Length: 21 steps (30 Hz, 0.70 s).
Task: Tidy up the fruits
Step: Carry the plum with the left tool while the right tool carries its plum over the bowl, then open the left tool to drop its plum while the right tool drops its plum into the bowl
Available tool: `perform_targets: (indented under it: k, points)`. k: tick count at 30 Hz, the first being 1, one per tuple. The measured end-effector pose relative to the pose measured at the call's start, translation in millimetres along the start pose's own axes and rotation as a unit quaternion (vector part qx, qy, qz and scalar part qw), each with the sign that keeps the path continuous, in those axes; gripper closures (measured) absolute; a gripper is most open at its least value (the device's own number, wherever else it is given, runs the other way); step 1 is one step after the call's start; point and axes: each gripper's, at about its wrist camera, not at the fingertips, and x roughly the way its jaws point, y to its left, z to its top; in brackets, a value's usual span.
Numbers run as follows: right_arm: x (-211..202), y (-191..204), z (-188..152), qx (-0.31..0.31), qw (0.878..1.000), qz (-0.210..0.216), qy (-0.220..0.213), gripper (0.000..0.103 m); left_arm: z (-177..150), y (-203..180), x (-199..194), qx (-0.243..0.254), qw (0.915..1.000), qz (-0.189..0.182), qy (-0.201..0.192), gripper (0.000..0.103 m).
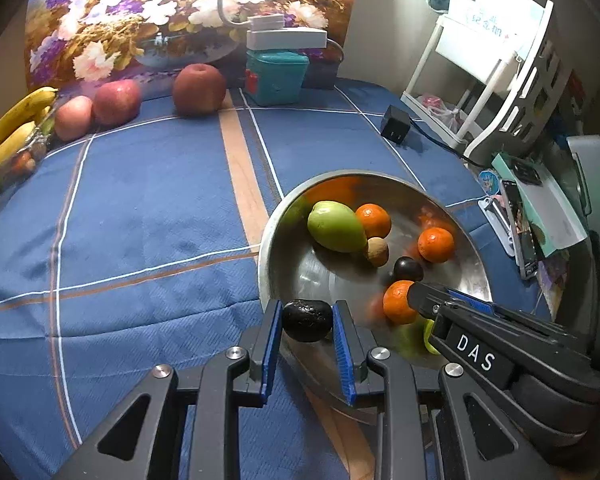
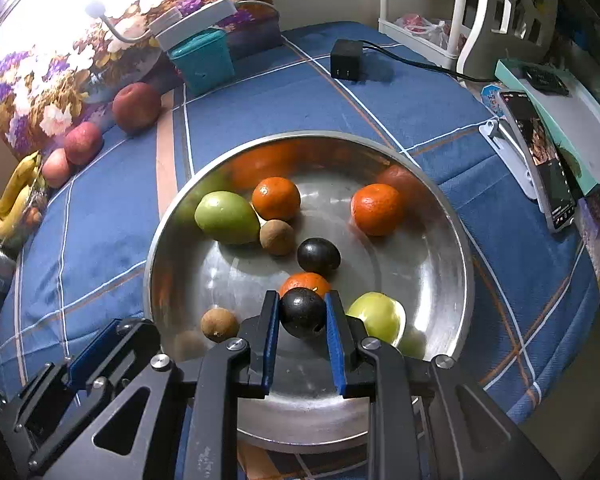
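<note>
— Holding one dark fruit apiece, were they? I saw the left gripper clamped narrow on a dark fruit at the bottom centre of its frame, right over the near rim of the metal bowl.

— Yes, and the right gripper was pinched the same way on a second dark fruit, low in the middle of its view, above the bowl's floor.

— What lay beneath?

— An orange just behind the held fruit, a third dark fruit past that, and a pale green fruit to the right. A brown fruit sat at the lower left near the wall.

— So how would you have done it well?

— I judged the dark ones belonged together. The pads sat across each fruit's widest part, which looked sound, so the squeeze needed no change. Setting them low beside the loose dark fruit mattered, since round fruit would roll on bare steel.

— And the risk?

— The two grippers crowded each other at the rim; one at a time seemed wiser. The apples and bananas at the upper left were well apart.
</note>
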Motion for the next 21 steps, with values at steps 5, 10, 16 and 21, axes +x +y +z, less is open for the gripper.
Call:
perform_targets:
  k: [5,10,16,21]
  points:
    - [4,-1,0,0.007,1.000,0.007,0.002,0.079,-1,2,5,-0.006,1.0000,-0.008,0.001,0.076]
    - [3,-1,0,0.009,1.000,0.013,0.000,0.079,0,5,7,-0.012,0.9998,-0.015,0.005,0.074]
    - [4,0,1,0.011,1.000,0.018,0.001,0.079,0,7,7,-0.019,0.9997,-0.015,0.009,0.073]
    - [4,0,1,0.009,1.000,0.020,0.000,0.079,1,12,6,-0.030,0.9995,-0.012,0.007,0.060]
